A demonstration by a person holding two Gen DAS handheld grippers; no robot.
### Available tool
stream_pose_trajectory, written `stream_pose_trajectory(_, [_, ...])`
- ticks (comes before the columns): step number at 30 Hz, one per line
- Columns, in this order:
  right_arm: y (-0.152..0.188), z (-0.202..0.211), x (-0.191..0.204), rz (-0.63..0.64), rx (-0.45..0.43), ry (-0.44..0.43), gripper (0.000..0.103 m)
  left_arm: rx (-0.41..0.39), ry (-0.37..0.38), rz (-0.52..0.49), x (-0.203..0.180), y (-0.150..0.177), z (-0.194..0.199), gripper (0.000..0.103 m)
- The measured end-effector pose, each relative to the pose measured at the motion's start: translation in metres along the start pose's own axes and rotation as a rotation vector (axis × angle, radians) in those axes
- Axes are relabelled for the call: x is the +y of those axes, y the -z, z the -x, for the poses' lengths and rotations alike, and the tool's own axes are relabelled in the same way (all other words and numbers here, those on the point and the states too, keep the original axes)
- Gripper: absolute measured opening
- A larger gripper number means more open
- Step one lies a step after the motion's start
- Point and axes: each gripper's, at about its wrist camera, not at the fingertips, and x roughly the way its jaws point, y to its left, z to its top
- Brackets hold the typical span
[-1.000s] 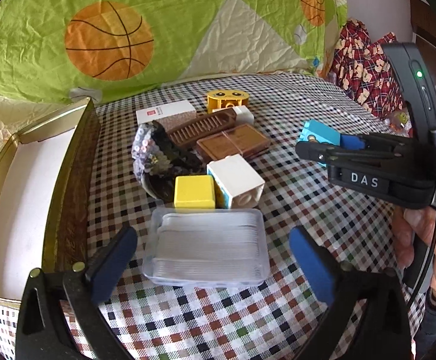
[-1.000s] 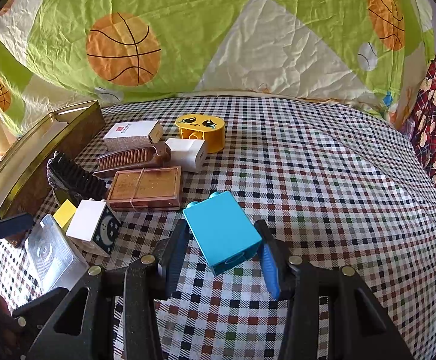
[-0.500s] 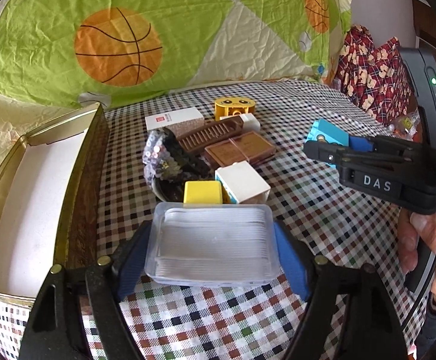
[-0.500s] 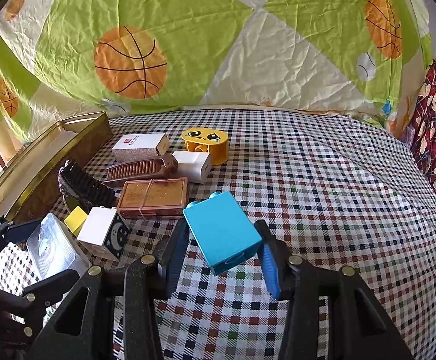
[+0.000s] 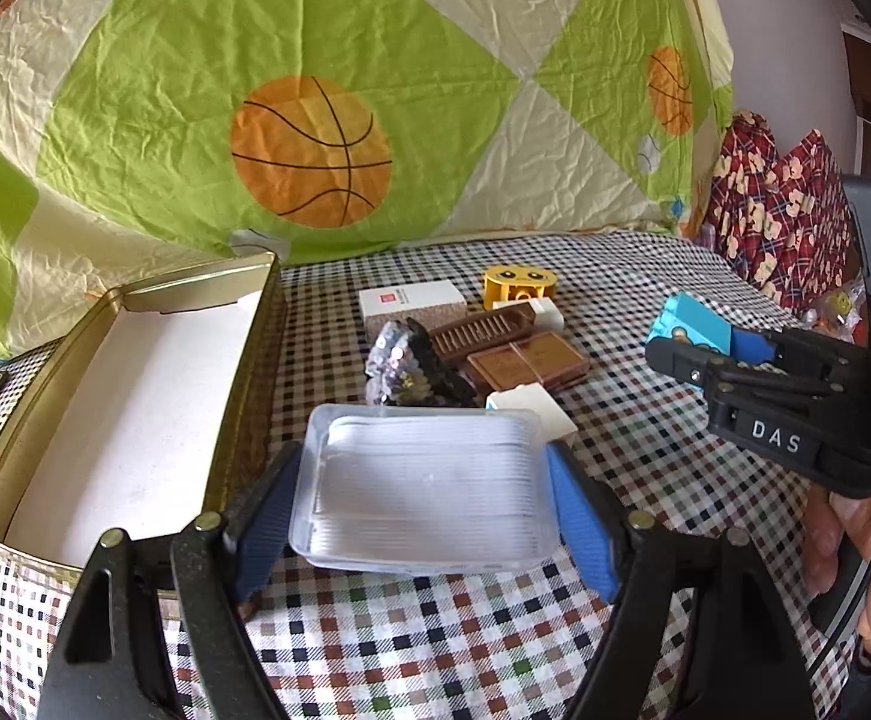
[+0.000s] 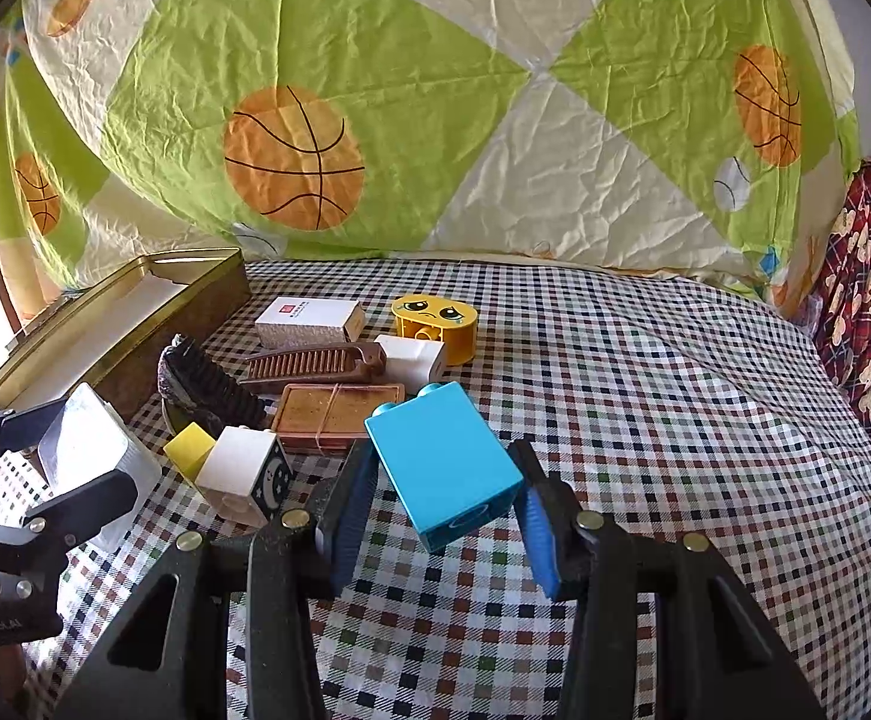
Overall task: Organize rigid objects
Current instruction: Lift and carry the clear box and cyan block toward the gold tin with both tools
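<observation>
While both my grippers hang over checkered cloth [image 6: 645,396], right half lies bare, room to move. Left gripper [image 5: 423,507] clamped on clear ribbed plastic case [image 5: 426,480], just beside open gold tin [image 5: 129,396], white inside. Right gripper [image 6: 441,504] clamped on smooth blue block [image 6: 444,468]. Clutter behind: wooden comb [image 6: 315,363], brown flat box [image 6: 336,408], yellow face block [image 6: 435,327]. Yellow cube [image 6: 189,450] hidden behind case in left view.
</observation>
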Motion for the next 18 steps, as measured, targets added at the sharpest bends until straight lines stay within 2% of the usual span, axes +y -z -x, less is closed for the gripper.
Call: stream_pose_trajectory(18, [0.004,0.027,0.003,-0.013,-0.146,-0.006,0.047,-0.144,-0.070,0.049,0.009,0.003,0.025,0.079])
